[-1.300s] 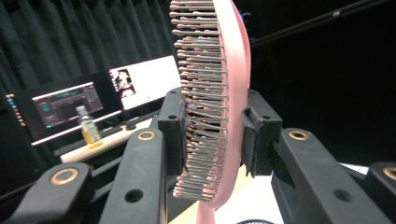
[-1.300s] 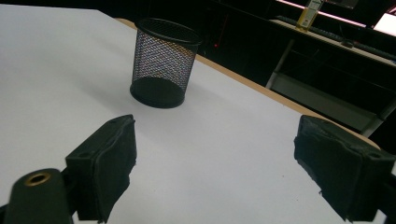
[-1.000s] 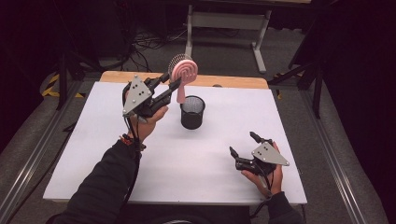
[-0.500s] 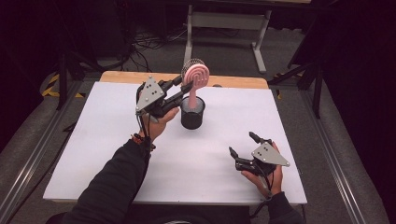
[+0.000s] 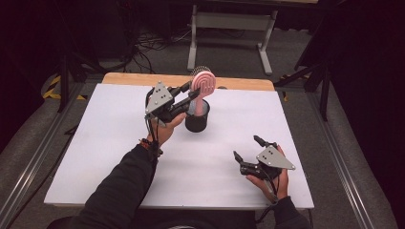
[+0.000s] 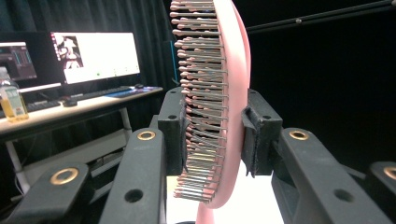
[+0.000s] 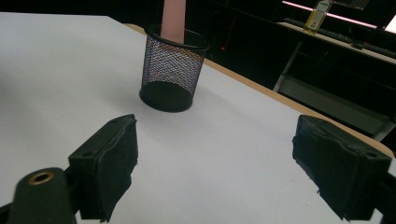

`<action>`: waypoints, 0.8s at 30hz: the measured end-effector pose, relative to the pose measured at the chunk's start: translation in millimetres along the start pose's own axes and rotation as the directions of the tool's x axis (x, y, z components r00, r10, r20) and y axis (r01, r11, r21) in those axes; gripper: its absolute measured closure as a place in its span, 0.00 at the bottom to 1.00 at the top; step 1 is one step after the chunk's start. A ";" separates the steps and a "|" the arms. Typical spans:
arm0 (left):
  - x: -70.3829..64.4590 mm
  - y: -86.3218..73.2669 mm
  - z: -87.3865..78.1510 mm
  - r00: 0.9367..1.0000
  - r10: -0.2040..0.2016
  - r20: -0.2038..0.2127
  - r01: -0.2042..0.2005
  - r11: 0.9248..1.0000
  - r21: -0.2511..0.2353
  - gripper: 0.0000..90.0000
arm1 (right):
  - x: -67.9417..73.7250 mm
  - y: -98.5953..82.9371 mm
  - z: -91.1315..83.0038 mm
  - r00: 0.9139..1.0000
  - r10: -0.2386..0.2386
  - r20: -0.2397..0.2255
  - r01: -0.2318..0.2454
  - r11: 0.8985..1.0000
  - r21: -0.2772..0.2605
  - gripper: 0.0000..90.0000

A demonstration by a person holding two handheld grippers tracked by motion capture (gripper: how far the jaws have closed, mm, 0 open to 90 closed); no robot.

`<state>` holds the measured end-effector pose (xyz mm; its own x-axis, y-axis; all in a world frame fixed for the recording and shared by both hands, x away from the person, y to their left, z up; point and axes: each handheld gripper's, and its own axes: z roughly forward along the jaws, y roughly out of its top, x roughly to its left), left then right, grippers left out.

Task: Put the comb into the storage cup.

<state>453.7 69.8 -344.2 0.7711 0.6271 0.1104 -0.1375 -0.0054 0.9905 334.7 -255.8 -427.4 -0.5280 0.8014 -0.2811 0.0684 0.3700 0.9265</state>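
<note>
Hairbrush work is nearly finishing: you are clamping the pink paddle hairbrush with metal bristles [image 5: 204, 84] by its head in your left gripper [image 5: 187, 94], its handle already dipping into the black wire-mesh cup [image 5: 197, 117]; lowering and letting go are remaining. Your right gripper [image 5: 248, 149] is resting with jaws spread, well apart on the white table [image 5: 95, 143], blocking nothing.

One pink hairbrush [image 5: 203, 85], one black mesh cup [image 5: 197, 117], one white table [image 5: 105, 143]. Two grippers total: left gripper [image 5: 191, 89] and right gripper [image 5: 246, 149]. Two hands, one per gripper. Behind the table, one metal desk frame [image 5: 229, 28]. Over in the left gripper view: two lit monitors [image 6: 95, 56], one keyboard [image 6: 95, 93], one bottle [image 6: 10, 100].
</note>
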 end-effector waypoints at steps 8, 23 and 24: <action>-0.2 -12.8 0.9 1.000 0.005 -0.002 -0.004 0.999 0.049 0.73 | -0.1 -1.4 2.3 1.000 0.016 -0.018 -0.016 1.000 0.015 0.17; -5.5 -37.6 3.5 1.000 0.020 0.011 -0.021 0.993 0.114 0.73 | 0.8 -2.9 4.8 0.999 0.012 -0.031 -0.011 0.999 0.033 0.17; -5.8 -38.9 3.7 1.000 0.020 0.014 -0.022 0.993 0.118 0.73 | 0.9 -2.9 4.9 0.999 0.011 -0.031 -0.010 0.999 0.033 0.17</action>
<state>456.8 63.5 -383.1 0.7766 0.6161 0.1317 -0.0800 -0.1110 0.9906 338.1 -253.8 -431.6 -0.5536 0.7901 -0.2632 0.1013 0.3777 0.9204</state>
